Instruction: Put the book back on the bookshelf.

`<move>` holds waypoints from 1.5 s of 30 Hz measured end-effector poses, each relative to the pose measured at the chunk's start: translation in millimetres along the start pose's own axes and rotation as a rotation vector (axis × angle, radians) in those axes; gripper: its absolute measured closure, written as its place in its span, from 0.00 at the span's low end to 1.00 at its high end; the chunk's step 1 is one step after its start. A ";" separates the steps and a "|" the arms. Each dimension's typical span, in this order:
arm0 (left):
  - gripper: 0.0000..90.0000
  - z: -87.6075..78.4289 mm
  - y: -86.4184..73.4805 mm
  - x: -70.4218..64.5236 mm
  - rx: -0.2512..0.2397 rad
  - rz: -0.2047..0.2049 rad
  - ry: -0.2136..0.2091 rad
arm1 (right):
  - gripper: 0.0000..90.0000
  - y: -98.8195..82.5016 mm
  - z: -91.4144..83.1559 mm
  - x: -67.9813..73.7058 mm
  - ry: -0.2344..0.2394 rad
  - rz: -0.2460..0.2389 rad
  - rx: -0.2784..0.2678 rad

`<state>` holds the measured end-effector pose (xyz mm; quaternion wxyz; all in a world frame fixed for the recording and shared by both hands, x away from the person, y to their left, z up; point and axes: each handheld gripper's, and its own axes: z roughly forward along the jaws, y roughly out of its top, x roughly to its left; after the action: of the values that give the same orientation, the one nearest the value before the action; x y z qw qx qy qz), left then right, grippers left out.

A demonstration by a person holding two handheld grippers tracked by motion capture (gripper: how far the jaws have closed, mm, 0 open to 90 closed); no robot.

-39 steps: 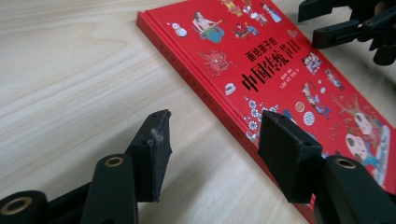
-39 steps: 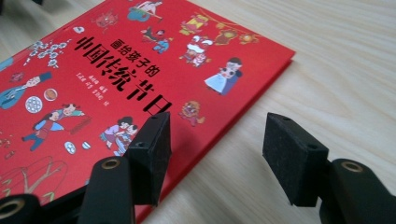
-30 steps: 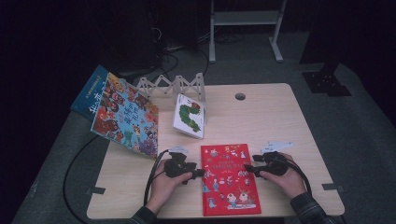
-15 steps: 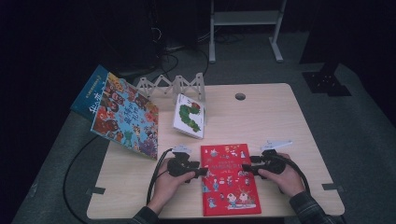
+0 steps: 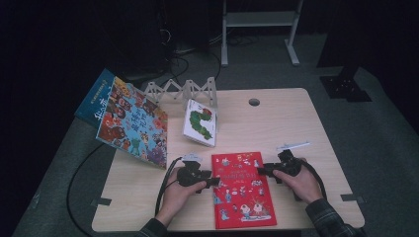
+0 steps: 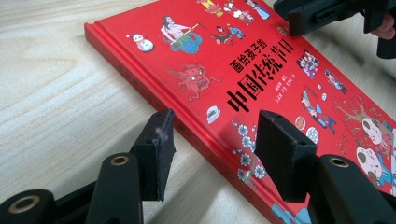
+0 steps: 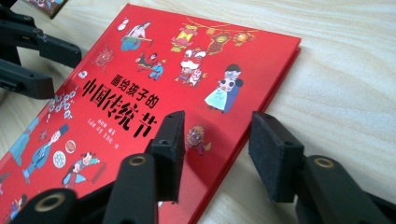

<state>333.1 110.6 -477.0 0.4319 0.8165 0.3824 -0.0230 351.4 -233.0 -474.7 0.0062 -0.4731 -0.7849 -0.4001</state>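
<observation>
Red book: lies flat near the table's 6 o'clock edge, between the two hands, cover up.
Left gripper: at the book's 9 o'clock side; in the left gripper view its jaws straddle the spine edge, one over the wood, one over the cover, open with nothing pinched. They have just eased inward a little.
Right gripper: at the book's 3 o'clock side, jaws astride the page edge, apart from it, not pressing. They have just been closing, with the edge between them but not yet caught.
Step in hand, as I judge it: taking the book by both long edges to lift it.
Doing it well: get a lower pad under each edge before squeezing; close both sides together and lift level so the hardcover doesn't swing open or slide.
Change from a second ago: the right gripper has edged slightly inward toward the cover; the book has not shifted.
Elsewhere: caterpillar book and large picture book stand propped around 11 o'clock, well apart.
</observation>
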 end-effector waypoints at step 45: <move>0.61 1.3 -0.7 4.4 -0.028 -0.019 0.003 | 0.84 14.4 -2.0 -14.5 0.060 0.208 0.132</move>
<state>336.1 112.5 -479.9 0.4425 0.8067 0.3912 -0.0205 369.4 -241.5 -470.1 0.1024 -0.5382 -0.7557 -0.3588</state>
